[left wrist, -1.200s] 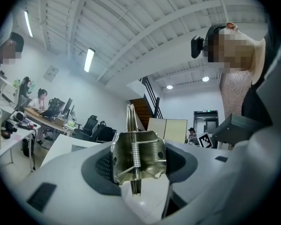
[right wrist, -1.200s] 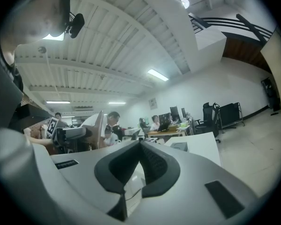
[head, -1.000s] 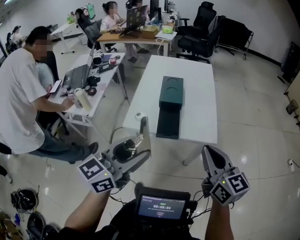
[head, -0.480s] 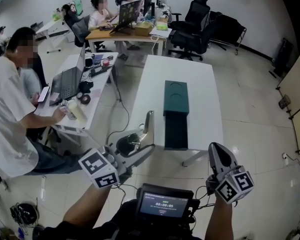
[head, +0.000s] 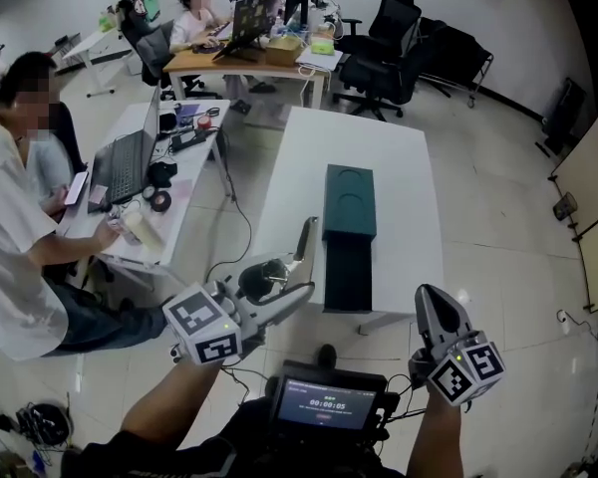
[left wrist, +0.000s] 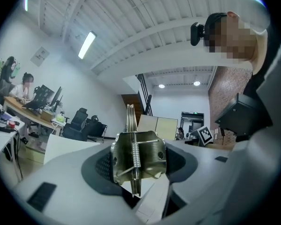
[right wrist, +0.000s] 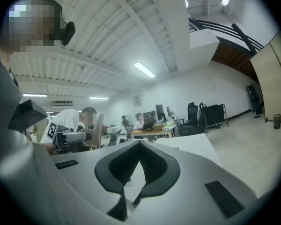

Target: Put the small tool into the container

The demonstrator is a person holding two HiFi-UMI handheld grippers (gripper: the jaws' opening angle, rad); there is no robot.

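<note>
The left gripper [head: 284, 283] clamps the shiny metal spring tool [left wrist: 136, 161] - keep it level until over the dark green rectangular container [head: 349, 202], far ahead on the white table [head: 404, 167] - right gripper [head: 429, 303] closed, empty.

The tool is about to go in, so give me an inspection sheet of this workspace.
surface: white table, mostly bare.
job's things: small metal tool held in the left claw; dark green container lying lengthwise on the table.
clutter: nothing seen on the table, though the left claw hides its near corner; a laptop and small items sit on the neighbouring desk.
grippers: left claw shut on the small metal tool; right claw shut, empty.
cables: dark cable loops across the floor beside the neighbouring desk.
surroundings: seated people at desks, office chairs, tiled floor.
</note>
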